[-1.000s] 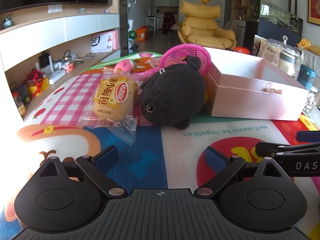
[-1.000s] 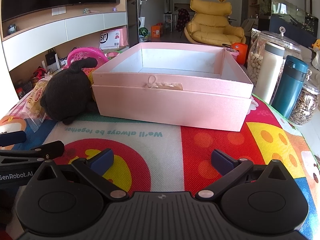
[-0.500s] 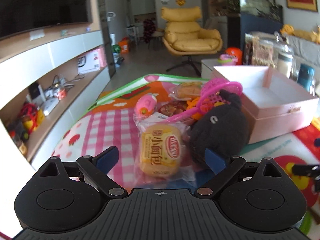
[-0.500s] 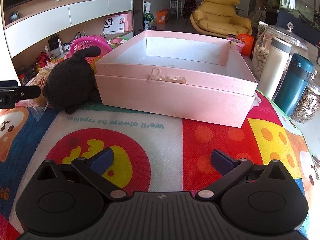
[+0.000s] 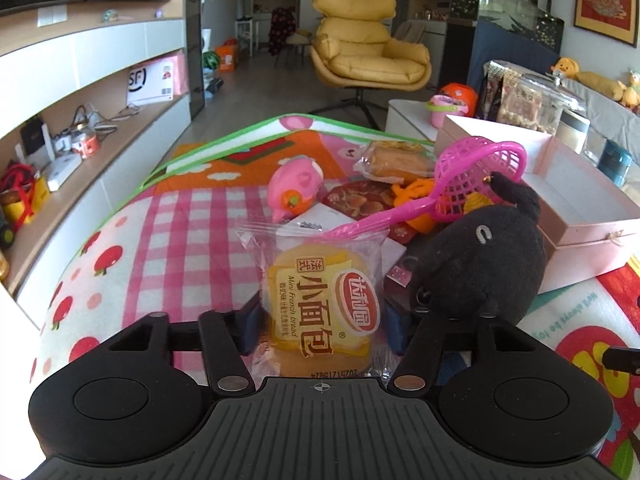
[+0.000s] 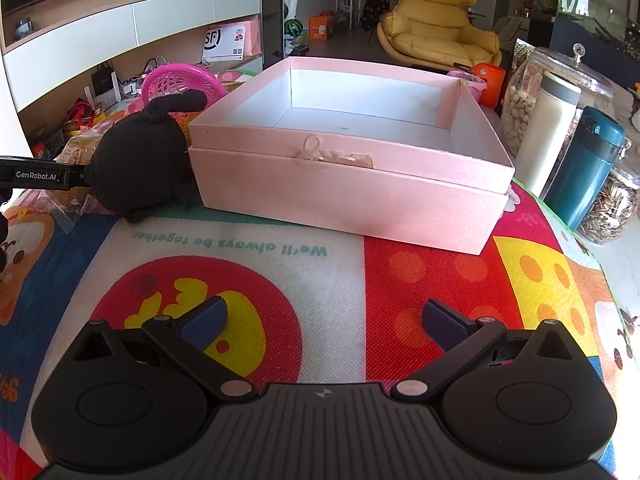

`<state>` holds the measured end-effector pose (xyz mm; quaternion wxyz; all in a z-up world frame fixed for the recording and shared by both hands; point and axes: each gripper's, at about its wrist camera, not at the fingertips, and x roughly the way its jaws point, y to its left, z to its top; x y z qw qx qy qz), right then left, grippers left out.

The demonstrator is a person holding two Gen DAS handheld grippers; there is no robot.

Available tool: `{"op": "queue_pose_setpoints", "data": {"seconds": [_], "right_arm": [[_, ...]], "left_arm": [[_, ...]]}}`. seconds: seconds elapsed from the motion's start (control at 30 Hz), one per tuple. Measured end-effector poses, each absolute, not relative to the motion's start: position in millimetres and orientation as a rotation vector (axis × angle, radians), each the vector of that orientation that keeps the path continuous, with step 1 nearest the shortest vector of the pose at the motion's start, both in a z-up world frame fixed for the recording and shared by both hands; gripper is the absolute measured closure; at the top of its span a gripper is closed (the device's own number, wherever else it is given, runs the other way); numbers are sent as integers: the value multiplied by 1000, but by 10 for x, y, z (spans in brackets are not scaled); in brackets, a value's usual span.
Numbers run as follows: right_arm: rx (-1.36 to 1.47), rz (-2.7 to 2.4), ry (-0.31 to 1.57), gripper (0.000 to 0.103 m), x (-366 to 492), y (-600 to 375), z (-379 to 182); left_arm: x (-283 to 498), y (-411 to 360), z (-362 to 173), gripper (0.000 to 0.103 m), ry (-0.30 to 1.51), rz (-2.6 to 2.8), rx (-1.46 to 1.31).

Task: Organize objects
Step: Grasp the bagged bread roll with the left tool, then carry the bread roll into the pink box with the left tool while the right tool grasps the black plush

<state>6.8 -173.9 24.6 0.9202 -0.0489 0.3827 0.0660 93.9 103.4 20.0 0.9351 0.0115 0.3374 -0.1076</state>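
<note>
My left gripper (image 5: 322, 330) is shut on a packaged mini French bread (image 5: 322, 300), its fingers pressing both sides of the wrapper. A black plush toy (image 5: 478, 264) sits just to its right, against the open pink box (image 5: 592, 236). My right gripper (image 6: 324, 320) is open and empty above the colourful mat, in front of the pink box (image 6: 344, 196). The black plush (image 6: 140, 160) lies left of the box there, with the left gripper's body (image 6: 36, 176) beside it.
Behind the bread lie a pink net scoop (image 5: 460, 184), a pink toy (image 5: 298, 186), another wrapped bread (image 5: 394, 162) and snack packets. A white flask (image 6: 550, 130), a teal flask (image 6: 584, 168) and glass jars (image 6: 612, 208) stand right of the box. Shelving runs along the left.
My left gripper has moved forward over the bread packet and closed on it. The right gripper has stayed open, almost still in front of the box.
</note>
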Motion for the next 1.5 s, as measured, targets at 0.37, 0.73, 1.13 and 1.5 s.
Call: {"op": "queue_pose_setpoints", "data": {"seconds": [0.37,0.73,1.13,1.5], "right_arm": [[-587,335,407,0,-116,-555,484],[-492,391,523,18,399,-188,424],[-412,361,478,18,-757,-1274,991],[-323,209,438,18,-812,-1972,1084]], "left_arm": [[-134,1049,343,45,754,-370,-43],[-518,1160,465,46,764,-290,-41],[-518,472,772,46,696,-383,32],[1116,-738,1321,45,506,-504,-95]]}}
